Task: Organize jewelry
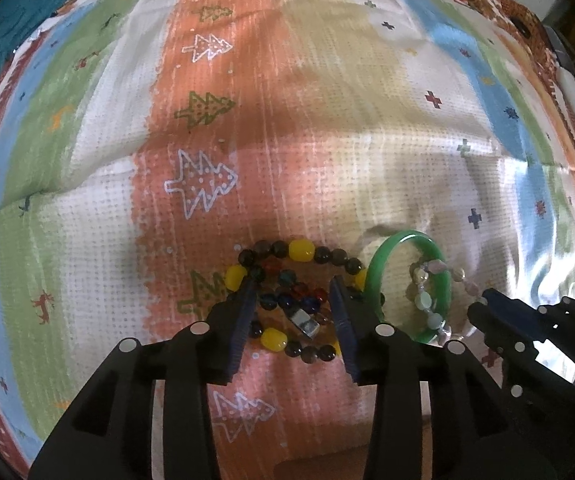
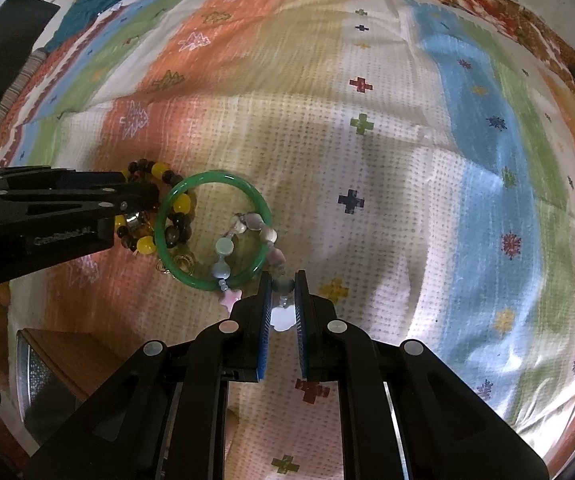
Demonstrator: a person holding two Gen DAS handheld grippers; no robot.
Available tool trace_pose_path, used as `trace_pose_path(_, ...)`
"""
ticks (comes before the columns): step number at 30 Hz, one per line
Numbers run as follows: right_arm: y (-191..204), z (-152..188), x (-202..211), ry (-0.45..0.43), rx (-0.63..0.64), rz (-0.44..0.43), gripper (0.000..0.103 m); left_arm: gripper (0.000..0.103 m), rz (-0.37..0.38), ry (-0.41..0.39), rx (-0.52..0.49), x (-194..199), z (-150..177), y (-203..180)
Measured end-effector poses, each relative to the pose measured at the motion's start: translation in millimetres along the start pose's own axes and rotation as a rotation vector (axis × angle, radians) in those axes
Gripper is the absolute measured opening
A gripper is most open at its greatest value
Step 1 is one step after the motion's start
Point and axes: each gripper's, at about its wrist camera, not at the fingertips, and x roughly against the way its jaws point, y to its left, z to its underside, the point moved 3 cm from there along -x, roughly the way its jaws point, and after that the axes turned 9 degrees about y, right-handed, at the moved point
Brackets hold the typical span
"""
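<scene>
A dark-and-yellow bead bracelet (image 1: pixel 301 252) lies on the patterned cloth with a coloured glass bead bracelet (image 1: pixel 291 296) inside it. My left gripper (image 1: pixel 293 286) is open, its fingers straddling the coloured beads. A green bangle (image 1: pixel 375 276) lies just right of them, with a pastel stone bracelet (image 1: pixel 427 300) draped over it. In the right wrist view my right gripper (image 2: pixel 281 284) is shut on a grey bead of the pastel bracelet (image 2: pixel 265 234), beside the green bangle (image 2: pixel 211 178). The left gripper (image 2: pixel 123 200) shows at the left, over the bead bracelet (image 2: pixel 159 170).
A colourful striped cloth (image 1: pixel 327 120) covers the whole surface. A teal fabric (image 1: pixel 19 20) lies at the far left corner. A wooden box edge (image 2: pixel 67 360) shows at the lower left of the right wrist view.
</scene>
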Motion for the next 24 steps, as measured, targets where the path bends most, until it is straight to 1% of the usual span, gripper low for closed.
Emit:
trace_pose_path(3,0,0,-1,0.002,0.001,0.001,0.012,0.039,-0.004,-0.001,-0.001,-2,-3,-1)
trace_pose_path(4,0,0,-1,0.003,0.001,0.001,0.012,0.036,-0.016,-0.005,-0.004,-3,-3,-1)
trace_pose_path(5,0,0,-2,0.004,0.001,0.002,0.012,0.032,-0.022,-0.008,-0.009,-3,-3,-1)
trace_pose_path(7,0,0,-3,0.005,0.001,0.003,0.012,0.016,-0.018,-0.011,-0.026,-4,-2,-4)
trace_pose_path(8,0,-1,-3,0.006,0.000,0.003,0.012,0.010,-0.010,0.000,-0.030,-6,-3,-7)
trace_pose_path(9,0,-1,-3,0.006,0.000,0.003,0.012,0.009,0.004,0.014,-0.024,-9,-2,-7)
trace_pose_path(14,-1,-1,-3,0.004,0.000,0.003,0.012,0.009,-0.008,-0.005,-0.031,-5,-1,-11)
trace_pose_path(19,-2,-1,0,-0.003,-0.007,0.002,0.012,0.009,-0.002,-0.032,-0.022,8,0,-11)
trace_pose_path(22,-3,0,2,-0.010,-0.008,0.003,0.012,0.009,-0.017,-0.061,-0.027,20,3,-11)
trace_pose_path(24,-4,0,4,-0.013,-0.008,0.003,0.012,0.009,-0.015,-0.071,-0.029,25,5,-11)
